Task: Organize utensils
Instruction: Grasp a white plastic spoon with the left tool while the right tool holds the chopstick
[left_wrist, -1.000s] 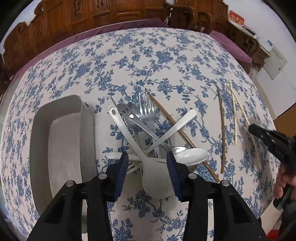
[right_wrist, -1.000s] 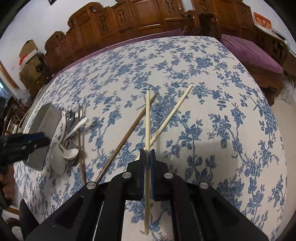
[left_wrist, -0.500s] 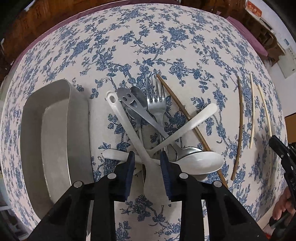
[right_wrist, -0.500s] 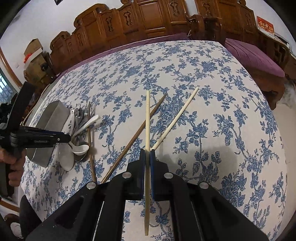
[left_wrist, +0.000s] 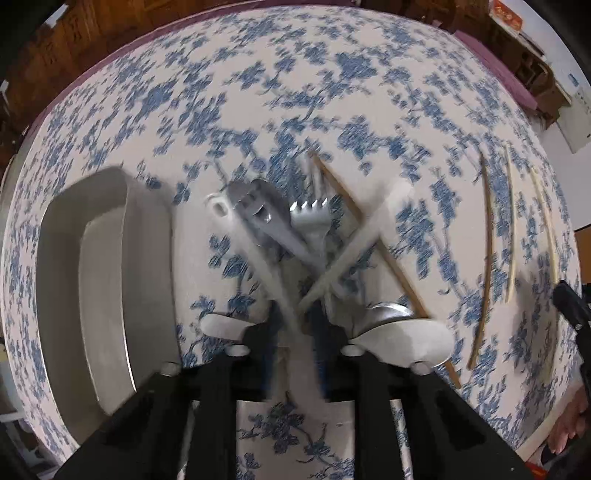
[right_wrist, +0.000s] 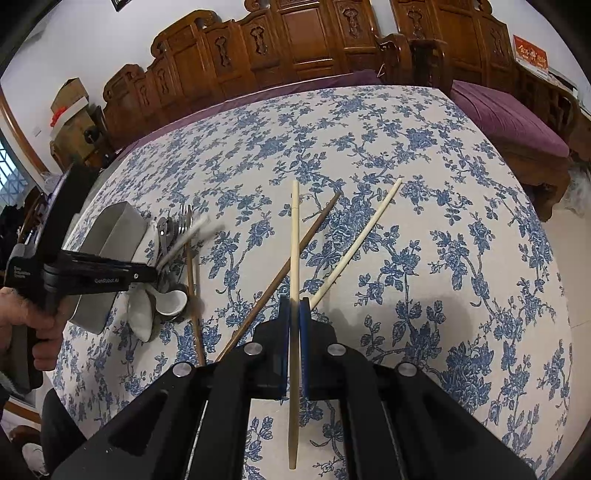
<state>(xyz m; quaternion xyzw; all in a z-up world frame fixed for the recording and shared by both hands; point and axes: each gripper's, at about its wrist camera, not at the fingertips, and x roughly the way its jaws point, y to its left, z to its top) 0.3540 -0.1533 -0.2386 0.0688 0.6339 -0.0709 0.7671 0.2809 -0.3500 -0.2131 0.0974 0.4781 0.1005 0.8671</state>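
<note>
A pile of white spoons (left_wrist: 402, 339), a fork (left_wrist: 314, 221) and steel utensils is seen at the centre of the left wrist view, with the metal tray (left_wrist: 103, 280) just beside it at nine o'clock. The left hand-held gripper (left_wrist: 293, 332) is closing its jaws around a white spoon handle (left_wrist: 273, 273) in the pile. A pale chopstick (right_wrist: 294, 258) is clamped in the fully closed right hand-held gripper (right_wrist: 294, 314), above the floral tabletop (right_wrist: 443, 221). The pick-up step appears to be in hand; next, a firm hold and a lift toward the tray are probably called for.
</note>
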